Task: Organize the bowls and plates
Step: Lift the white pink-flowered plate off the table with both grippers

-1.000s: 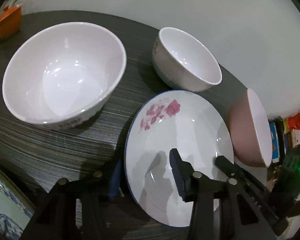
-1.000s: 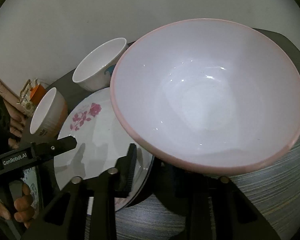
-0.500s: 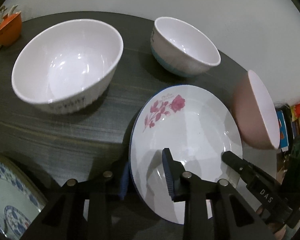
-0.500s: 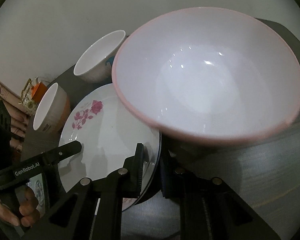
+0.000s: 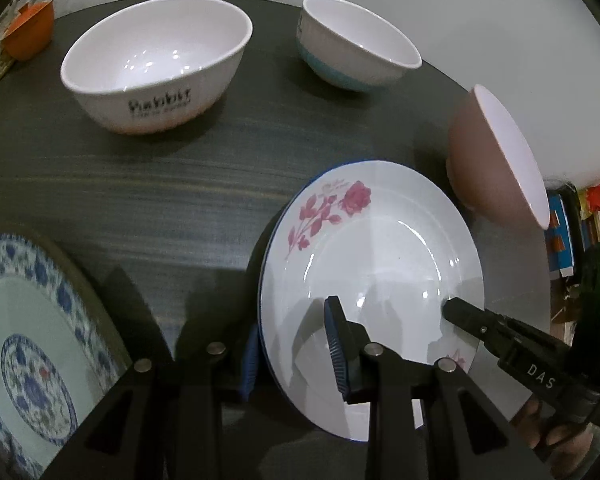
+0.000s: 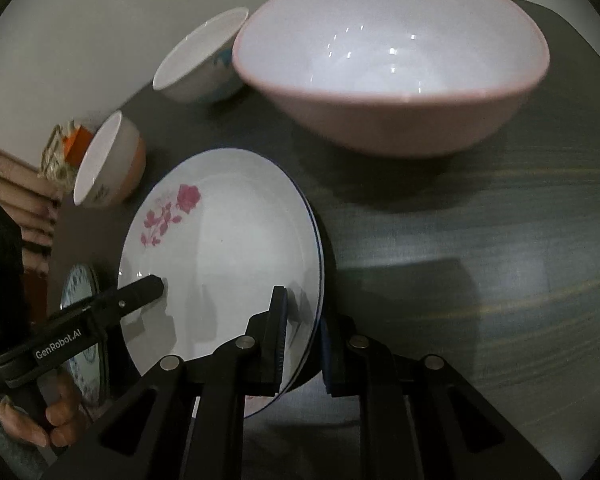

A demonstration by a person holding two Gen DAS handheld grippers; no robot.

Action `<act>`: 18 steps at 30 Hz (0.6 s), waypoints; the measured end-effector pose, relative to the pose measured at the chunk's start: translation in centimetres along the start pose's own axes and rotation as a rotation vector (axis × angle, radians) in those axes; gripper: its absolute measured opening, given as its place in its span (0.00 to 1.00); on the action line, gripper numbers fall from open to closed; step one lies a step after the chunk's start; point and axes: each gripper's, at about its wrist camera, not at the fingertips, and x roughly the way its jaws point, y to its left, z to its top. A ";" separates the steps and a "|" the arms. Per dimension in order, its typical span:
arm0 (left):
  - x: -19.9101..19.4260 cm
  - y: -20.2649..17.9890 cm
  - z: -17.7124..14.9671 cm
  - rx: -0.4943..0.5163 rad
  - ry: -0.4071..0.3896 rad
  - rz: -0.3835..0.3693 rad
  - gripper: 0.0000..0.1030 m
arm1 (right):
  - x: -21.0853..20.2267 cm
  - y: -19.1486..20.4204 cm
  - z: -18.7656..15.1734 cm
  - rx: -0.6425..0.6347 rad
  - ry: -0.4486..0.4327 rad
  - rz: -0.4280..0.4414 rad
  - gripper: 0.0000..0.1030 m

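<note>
Two tools are clamped on the rose plate: left tool [image 5: 296,344] at one rim, right tool [image 6: 302,340] opposite. Plate [image 5: 376,248] is held tilted above the desk [image 5: 140,184]; stacking onto the blue plate [image 5: 24,320] is judged next, needing level, matched travel.

Left gripper [image 5: 294,346], right gripper [image 6: 302,336]: each clamped on plate rim
</note>
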 end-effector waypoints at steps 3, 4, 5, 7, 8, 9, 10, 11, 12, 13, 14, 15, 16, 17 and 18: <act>0.3 -0.9 0.4 0.021 0.014 0.022 0.28 | 0.1 0.6 -0.7 -0.003 0.033 -0.009 0.15; 0.3 -1.0 0.1 0.028 0.016 0.026 0.28 | 0.1 0.7 -0.9 -0.002 0.038 -0.009 0.15; 0.3 -1.0 -0.3 0.032 0.018 0.027 0.28 | 0.1 0.7 -1.2 0.000 0.043 -0.011 0.15; 0.4 -1.1 -0.4 0.038 0.021 0.025 0.28 | 0.0 0.7 -1.7 0.006 0.052 -0.014 0.15; 0.4 -1.2 -0.6 0.038 0.020 0.021 0.28 | 0.0 0.8 -1.8 0.009 0.056 -0.013 0.16; 0.5 -1.2 -0.7 0.035 0.020 0.018 0.28 | 0.0 0.8 -2.0 0.012 0.057 -0.013 0.16; 0.5 -0.9 -0.8 0.031 0.021 0.016 0.28 | -0.2 0.5 -2.0 0.015 0.059 -0.013 0.16; 0.6 -0.9 -0.8 0.028 0.024 0.015 0.28 | -0.1 0.6 -2.1 0.015 0.065 -0.014 0.17; 0.4 -0.6 -1.0 0.027 0.023 0.015 0.28 | -0.1 0.7 -2.0 0.013 0.069 -0.018 0.17; 0.2 0.2 -1.5 0.025 0.023 0.014 0.28 | -0.2 0.7 -2.0 0.015 0.074 -0.021 0.17; 0.2 0.2 -1.5 0.024 0.022 0.014 0.28 | 0.0 1.0 -1.9 0.016 0.080 -0.028 0.18; 0.1 0.3 -1.5 0.025 0.021 0.014 0.28 | 0.0 1.2 -1.8 0.012 0.087 -0.035 0.18; 0.6 0.5 -0.8 0.024 0.020 0.016 0.28 | 0.3 1.8 -1.6 0.011 0.091 -0.039 0.18; 0.6 0.0 -1.0 0.024 0.019 0.020 0.28 | 0.5 2.1 -1.5 0.012 0.093 -0.046 0.18; 0.7 -0.3 -1.0 0.023 0.016 0.019 0.28 | 0.5 2.4 -1.5 0.003 0.094 -0.053 0.18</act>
